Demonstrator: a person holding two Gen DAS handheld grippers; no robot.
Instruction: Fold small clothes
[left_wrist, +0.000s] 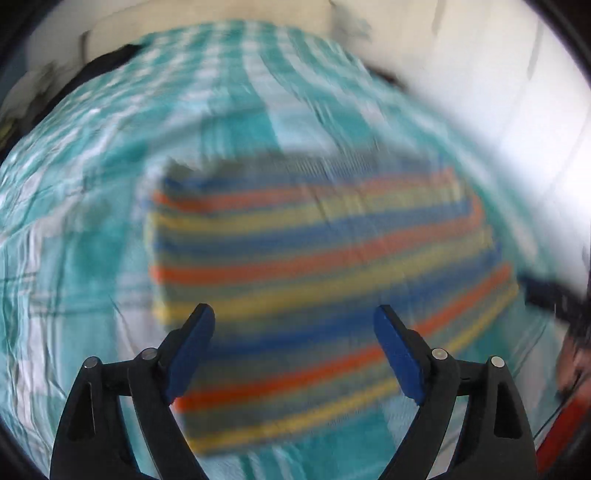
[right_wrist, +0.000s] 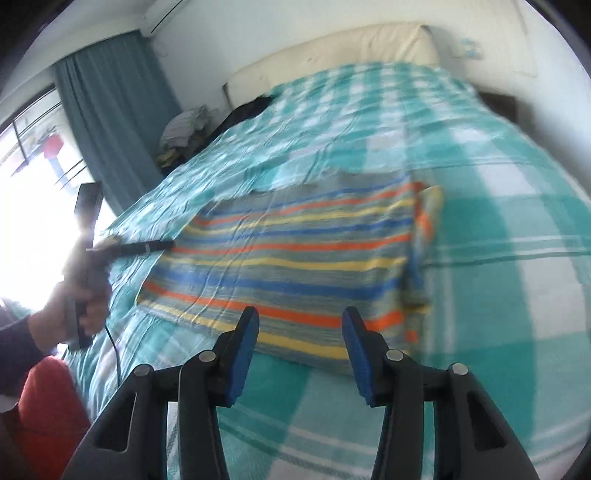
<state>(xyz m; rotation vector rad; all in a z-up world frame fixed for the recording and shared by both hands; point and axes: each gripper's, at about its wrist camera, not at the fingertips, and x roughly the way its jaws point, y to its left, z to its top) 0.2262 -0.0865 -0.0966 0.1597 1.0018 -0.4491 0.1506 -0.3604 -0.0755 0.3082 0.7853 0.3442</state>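
Striped folded cloth (right_wrist: 295, 266) lies on checked bedsheet (right_wrist: 498, 258), no writing legible; left gripper (left_wrist: 294, 314) and right gripper (right_wrist: 300, 317) gape empty.

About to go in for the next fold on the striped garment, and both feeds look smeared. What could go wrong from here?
1. Both views are motion-blurred, so the striped garment has soft edges; a grab could miss the hem.
2. It lies flat on the checked bedspread; open fingers closing low may pinch the bedspread too.
3. The right side shows a folded-under layer; lifting one layer only could undo it.
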